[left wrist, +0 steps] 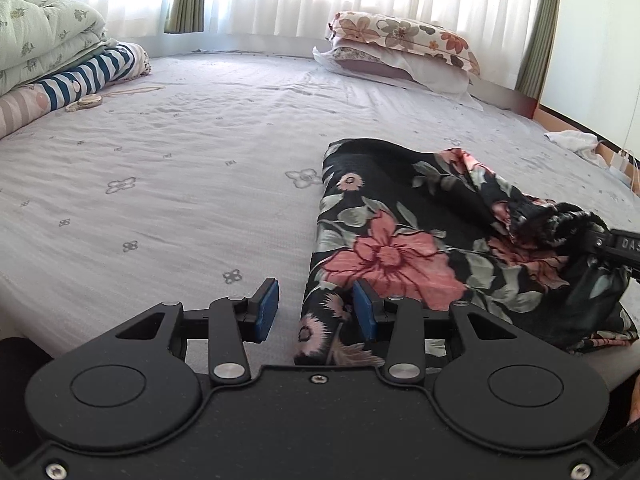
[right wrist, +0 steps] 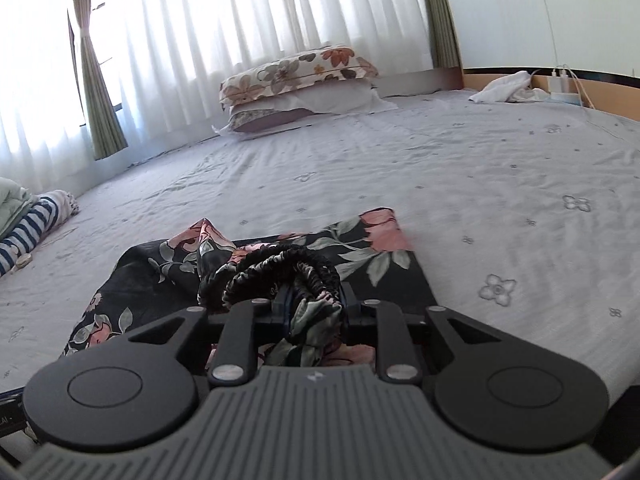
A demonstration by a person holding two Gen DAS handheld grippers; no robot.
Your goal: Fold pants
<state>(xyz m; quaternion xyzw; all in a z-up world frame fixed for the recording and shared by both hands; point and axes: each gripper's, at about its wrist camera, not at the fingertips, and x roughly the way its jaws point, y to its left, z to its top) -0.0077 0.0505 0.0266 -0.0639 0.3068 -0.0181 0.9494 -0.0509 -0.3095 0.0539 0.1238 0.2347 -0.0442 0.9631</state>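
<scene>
The black pants with pink and grey flowers [left wrist: 400,240] lie partly folded on the bed at the right of the left wrist view. My left gripper [left wrist: 316,308] is open and empty, its blue pads astride the near left edge of the pants. My right gripper [right wrist: 314,304] is shut on the gathered black elastic waistband [right wrist: 280,268] and holds it bunched over the pants [right wrist: 372,248]. The right gripper also shows at the right edge of the left wrist view [left wrist: 616,244].
A pale grey bedsheet [left wrist: 180,160] covers the bed. Stacked flowered pillows [left wrist: 404,48] lie at the far side by the curtains. Folded quilts and striped bedding [left wrist: 60,64] lie far left. A white cloth [right wrist: 504,86] and chargers [right wrist: 560,80] sit far right.
</scene>
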